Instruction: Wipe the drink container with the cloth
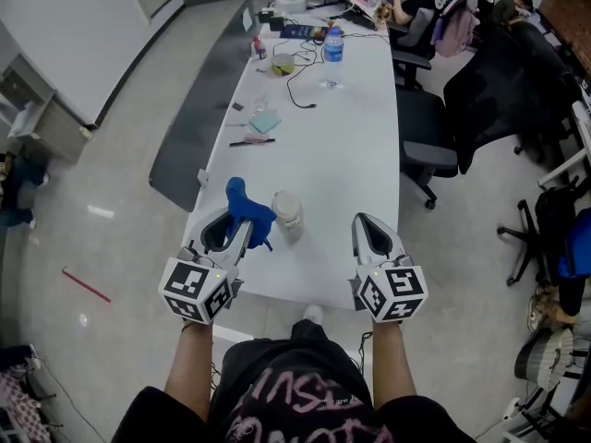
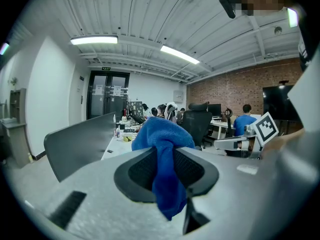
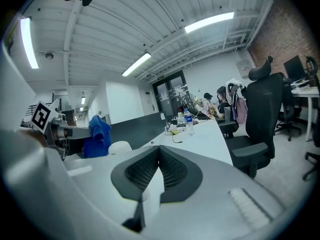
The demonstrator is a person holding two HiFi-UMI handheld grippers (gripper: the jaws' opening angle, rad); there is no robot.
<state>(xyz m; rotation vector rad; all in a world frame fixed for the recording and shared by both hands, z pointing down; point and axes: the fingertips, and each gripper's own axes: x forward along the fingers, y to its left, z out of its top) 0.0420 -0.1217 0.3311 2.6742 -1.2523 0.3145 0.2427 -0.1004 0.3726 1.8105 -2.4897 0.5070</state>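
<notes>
- The left claw (image 1: 240, 233) is clenched on a blue cloth (image 1: 246, 209). The cloth is pinched between the two dark pads, bunches up above the tips and hangs in a fold below them.
- The right claw (image 1: 364, 221) is clamped tight on nothing, its ribbed pads meeting edge to edge.
- Both claws point away from the person, out over the near end of a long white table (image 1: 355, 160), side by side and well apart.
- The drink container (image 1: 288, 213), a pale lidded cup, stands upright on the table just right of the left claw's tips. It sits between the two claws and much nearer the left one.
- The cloth's edge is right beside the cup. I can't tell whether the two touch.
- Further ahead of the left claw lie a teal pad (image 1: 265, 122) and a pen (image 1: 251, 142).
- Beyond them a dark cable (image 1: 301, 83) loops across the top.
- Far ahead of both claws, towards the other end of the table, stands a water bottle (image 1: 333, 44).
- A black office chair (image 1: 432, 158) sits off to the right of the right claw.
- A grey partition (image 1: 199, 123) runs along the table edge on the left claw's side.
</notes>
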